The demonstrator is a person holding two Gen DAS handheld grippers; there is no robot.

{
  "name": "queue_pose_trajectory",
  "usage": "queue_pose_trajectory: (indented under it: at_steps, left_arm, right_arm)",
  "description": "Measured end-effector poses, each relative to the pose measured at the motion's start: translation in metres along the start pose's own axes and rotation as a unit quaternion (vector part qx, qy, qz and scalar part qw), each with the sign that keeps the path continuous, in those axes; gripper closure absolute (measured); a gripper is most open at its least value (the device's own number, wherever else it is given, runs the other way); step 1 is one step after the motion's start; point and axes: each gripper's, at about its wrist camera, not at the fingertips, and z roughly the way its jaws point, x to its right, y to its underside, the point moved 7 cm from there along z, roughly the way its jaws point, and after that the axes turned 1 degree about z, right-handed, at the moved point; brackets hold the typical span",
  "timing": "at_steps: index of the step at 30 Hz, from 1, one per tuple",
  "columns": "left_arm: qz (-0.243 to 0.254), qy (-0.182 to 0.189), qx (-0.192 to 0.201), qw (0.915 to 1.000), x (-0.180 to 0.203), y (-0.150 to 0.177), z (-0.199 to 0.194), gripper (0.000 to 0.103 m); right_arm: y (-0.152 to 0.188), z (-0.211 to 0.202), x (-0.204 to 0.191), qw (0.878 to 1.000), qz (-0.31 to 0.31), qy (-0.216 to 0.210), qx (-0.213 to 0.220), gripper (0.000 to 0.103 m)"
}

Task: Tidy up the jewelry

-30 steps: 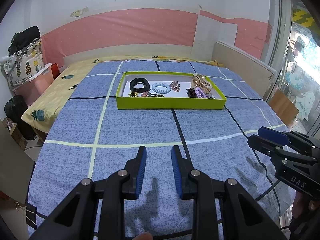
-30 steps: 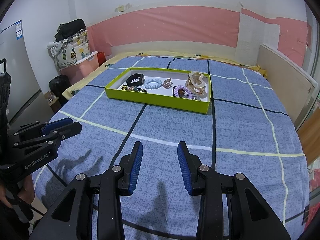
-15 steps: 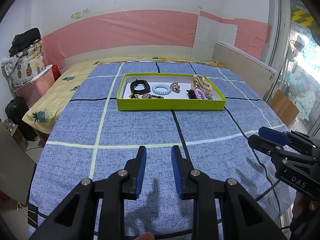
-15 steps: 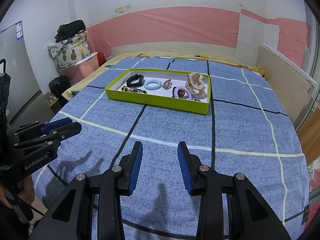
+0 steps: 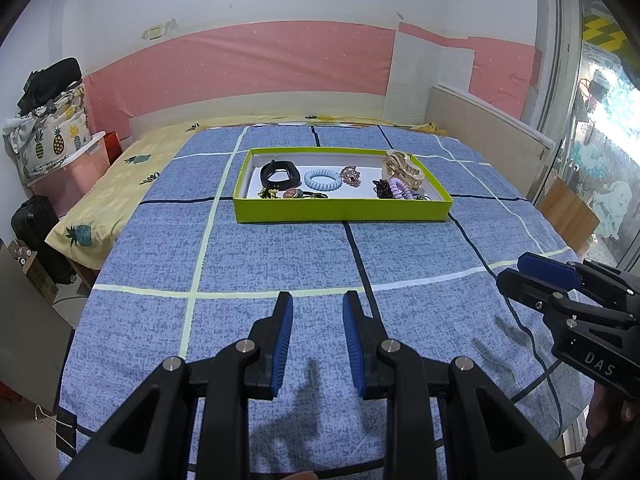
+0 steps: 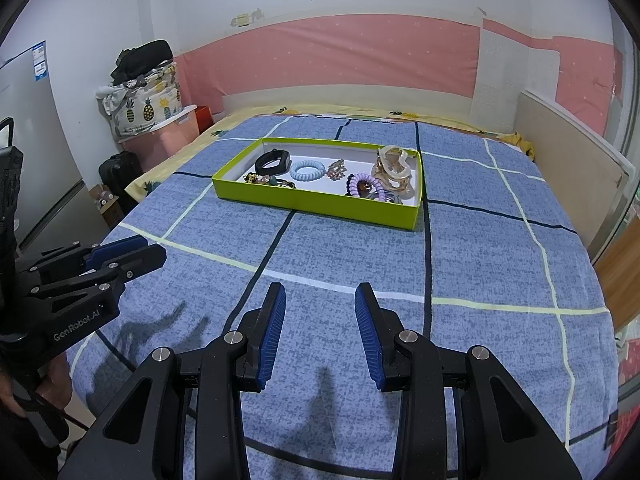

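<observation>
left wrist view: the left gripper (image 5: 317,300) hangs narrowly parted and empty over the near bed (image 5: 280,256); the tray (image 5: 344,208) of jewelry sits far centre. right wrist view: the right gripper (image 6: 320,292) gapes a little wider, empty; the tray (image 6: 320,202) lies far, the left gripper (image 6: 132,250) near left.

Bed (image 5: 280,256) covered by blue speckled blanket (image 6: 480,256) with grid of pale yellow, white and dark navy lines. Beneath it, along left and far edges, yellow sheet with pineapple print (image 5: 120,184). Lime-green shallow tray (image 5: 340,210) resting flat on blanket toward far end, astride a dark line, long side facing cameras. Near half of blanket bare apart from shadows. Low beige board (image 5: 488,128) bordering right edge of bed. Pale headboard strip (image 6: 344,96) at far end against pink wall panel.
</observation>
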Motion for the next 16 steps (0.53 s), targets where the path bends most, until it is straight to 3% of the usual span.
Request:
queue_pose_trajectory:
  at_steps: [16]
  left_arm:
    - [0.004, 0.002, 0.001, 1.0, 0.003, 0.0024, 0.0027, 0.076]
  right_arm:
    - [-0.0002, -0.0017, -0.001, 1.0, 0.0, 0.0, 0.001, 0.066]
